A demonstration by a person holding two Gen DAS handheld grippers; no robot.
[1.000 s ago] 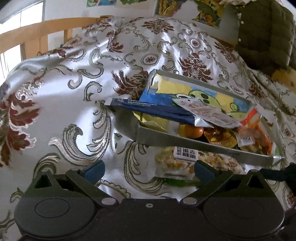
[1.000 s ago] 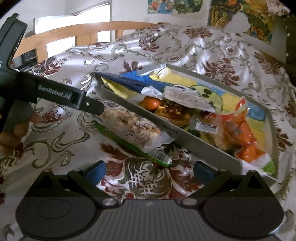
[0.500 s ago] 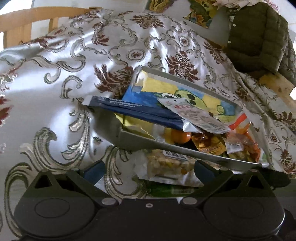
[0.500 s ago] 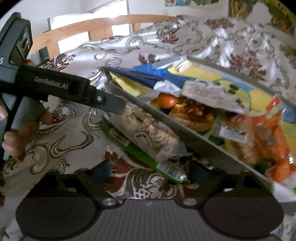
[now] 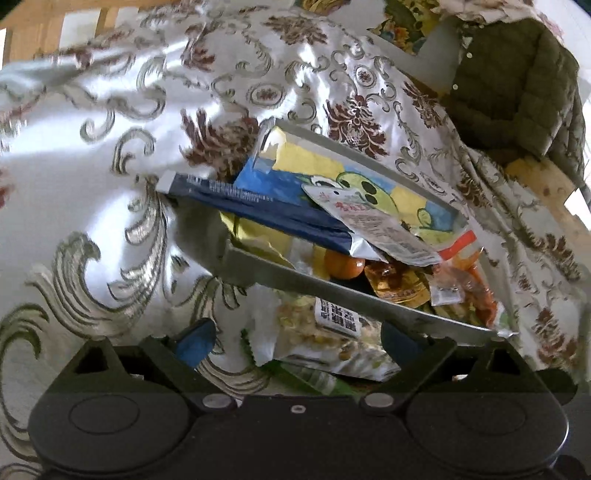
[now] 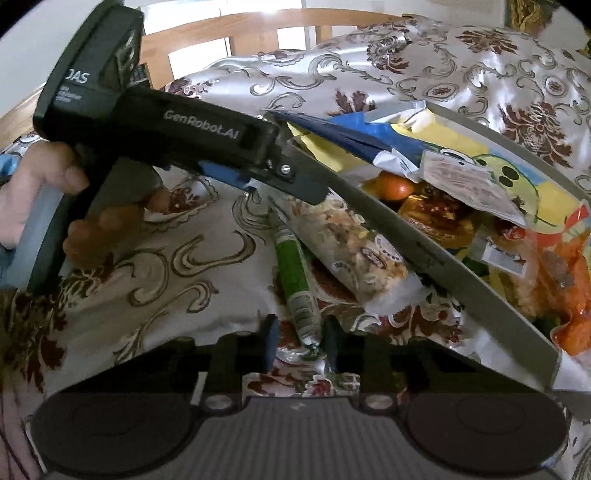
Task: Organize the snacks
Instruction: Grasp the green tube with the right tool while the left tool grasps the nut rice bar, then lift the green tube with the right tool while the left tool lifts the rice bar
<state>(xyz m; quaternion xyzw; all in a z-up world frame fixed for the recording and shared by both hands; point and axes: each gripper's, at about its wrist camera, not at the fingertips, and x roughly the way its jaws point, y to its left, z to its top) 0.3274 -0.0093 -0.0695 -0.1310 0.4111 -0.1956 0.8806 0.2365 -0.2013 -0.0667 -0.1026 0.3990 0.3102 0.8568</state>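
A grey tray holds several snacks: a dark blue pack, an orange, orange-red bags. Outside its near wall lie a clear bag of mixed nuts and a green stick snack. My right gripper has closed around the near end of the green stick. My left gripper is open around the end of the nut bag; it also shows in the right wrist view.
The floral satin cloth covers the table. A wooden chair back stands behind it. A dark green jacket hangs at the far right. A hand holds the left gripper's handle.
My right gripper's jaws closed from wide open onto the green stick's end and moved closer. My left gripper advanced toward the nut bag beside the tray.
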